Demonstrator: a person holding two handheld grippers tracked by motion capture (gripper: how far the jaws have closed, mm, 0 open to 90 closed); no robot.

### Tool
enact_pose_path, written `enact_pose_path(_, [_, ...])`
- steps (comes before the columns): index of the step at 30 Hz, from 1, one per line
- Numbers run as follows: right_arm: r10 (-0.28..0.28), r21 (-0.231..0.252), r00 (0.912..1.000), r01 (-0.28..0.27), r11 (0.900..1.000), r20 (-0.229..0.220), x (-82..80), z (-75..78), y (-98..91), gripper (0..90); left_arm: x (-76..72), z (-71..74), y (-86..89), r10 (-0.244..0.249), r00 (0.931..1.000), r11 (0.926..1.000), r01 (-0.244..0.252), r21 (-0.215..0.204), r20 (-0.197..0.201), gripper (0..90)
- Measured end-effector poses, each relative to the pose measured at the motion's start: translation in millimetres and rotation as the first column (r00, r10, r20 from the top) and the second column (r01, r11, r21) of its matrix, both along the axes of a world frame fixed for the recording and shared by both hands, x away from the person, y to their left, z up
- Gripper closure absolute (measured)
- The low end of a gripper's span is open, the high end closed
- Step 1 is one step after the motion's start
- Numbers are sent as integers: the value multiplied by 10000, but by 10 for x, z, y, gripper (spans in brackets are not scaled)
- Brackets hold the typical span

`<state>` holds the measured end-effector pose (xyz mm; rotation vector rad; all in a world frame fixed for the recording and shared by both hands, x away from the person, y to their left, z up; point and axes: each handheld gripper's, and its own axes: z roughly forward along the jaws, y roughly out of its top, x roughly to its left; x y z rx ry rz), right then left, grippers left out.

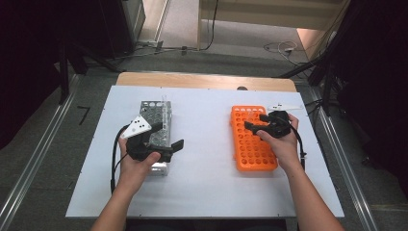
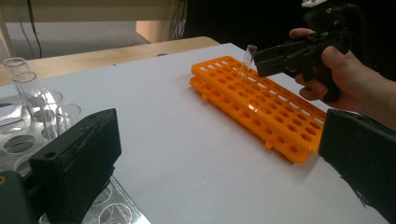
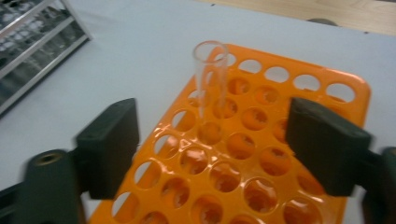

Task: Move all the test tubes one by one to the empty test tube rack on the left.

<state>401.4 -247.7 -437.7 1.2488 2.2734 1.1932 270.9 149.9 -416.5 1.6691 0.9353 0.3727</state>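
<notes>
A clear glass tube (image 3: 211, 79) stands upright in a hole near the far end of the orange rack (image 3: 261, 154). My right gripper (image 3: 217, 140) hovers low over that rack with its black jaws wide apart on either side of the tube, touching nothing. From above, the right gripper (image 1: 255, 121) points left over the orange rack (image 1: 252, 144). My left gripper (image 1: 174, 148) rests over the metal rack (image 1: 156, 120), open and empty. The left gripper view looks between its spread jaws (image 2: 219, 140) at the tube (image 2: 247, 60) and the right gripper (image 2: 261, 59).
Several clear tubes (image 2: 28, 88) stand in the metal rack (image 2: 18, 144) at the left of the left gripper view. Both racks sit on a white board (image 1: 207, 163) over a wooden table (image 1: 202, 79). Bare board lies between the racks. Cables trail on the floor beyond.
</notes>
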Motion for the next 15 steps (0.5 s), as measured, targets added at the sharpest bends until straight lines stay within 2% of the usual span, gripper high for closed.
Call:
enact_pose_path(5, [-151, -609, 9998, 157, 9980, 102, 47, -36, 48, 378, -2, -2, -13, -35, 10000, 10000, 35, 36, -12, 0])
enact_pose_path(8, [-247, -733, 9997, 253, 9970, 85, 71, -58, 63, 450, 2, -8, -10, -41, 10000, 10000, 41, 50, -39, 0])
enact_pose_path(12, [-13, -822, 10000, 6, 9966, -78, 109, -88, 96, 546, 9, -22, -19, -32, 9999, 10000, 32, 63, -102, 0])
enact_pose_path(15, [338, -790, 9984, -372, 9962, -446, 137, -99, 124, 572, 12, -24, -20, -15, 9999, 10000, 16, 28, -127, 0])
